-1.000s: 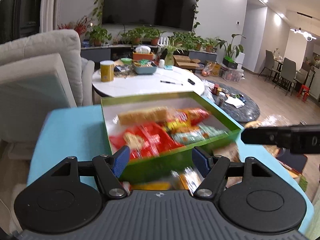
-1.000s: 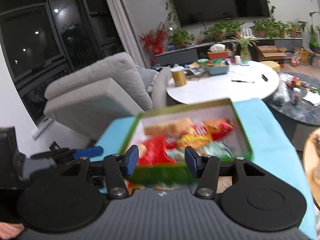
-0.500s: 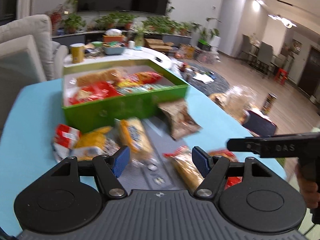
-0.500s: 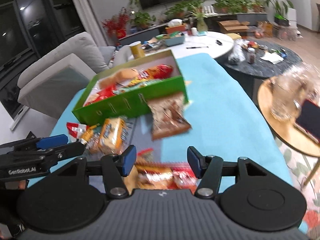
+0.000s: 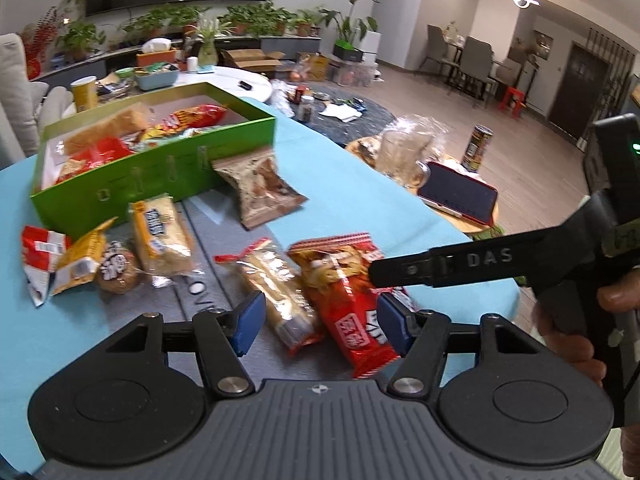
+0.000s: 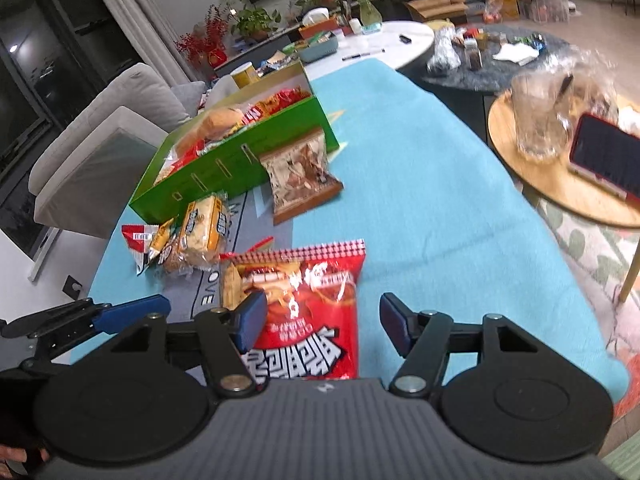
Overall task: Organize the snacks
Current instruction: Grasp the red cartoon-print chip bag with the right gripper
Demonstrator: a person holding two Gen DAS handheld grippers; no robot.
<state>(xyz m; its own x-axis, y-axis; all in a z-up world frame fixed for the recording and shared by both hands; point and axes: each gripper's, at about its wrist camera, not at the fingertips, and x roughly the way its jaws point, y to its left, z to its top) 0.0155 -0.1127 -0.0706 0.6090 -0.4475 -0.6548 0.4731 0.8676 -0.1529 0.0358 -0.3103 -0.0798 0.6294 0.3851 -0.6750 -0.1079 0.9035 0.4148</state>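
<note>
- Blue-padded and spread wide with nothing between its jaws, the right gripper (image 6: 320, 330) hovers low over the red snack bag (image 6: 310, 312), which lies flat on the turquoise tablecloth (image 6: 420, 184) directly ahead of and beneath it.
- Lengthwise, that bag runs straight away from the right tool, its near end tucked under the gripper body and its serrated far edge pointing toward the green box (image 6: 236, 168); the left pad sits over the bag's left edge, while the right pad stands clear of its right edge.
- Beside it, the left gripper (image 5: 318, 328) is likewise parted and empty, hanging over a clear-wrapped biscuit pack (image 5: 276, 288) that lies just left of the same red bag; seen from this side, both packets slant across the jaw line rather than along it.
- Judged from these views, the right hand is the nearer and better lined up for the red bag, needing mainly to drop and close across its width.
- Farther out, a yellow bread pack (image 5: 160, 236), a brown nut pouch (image 5: 256, 184) leaning against the box wall, and a small heap of crumpled wrappers (image 5: 60, 260) await sorting.
- Beyond them, the green box already holds several packets and lies well apart from both tools.
</note>
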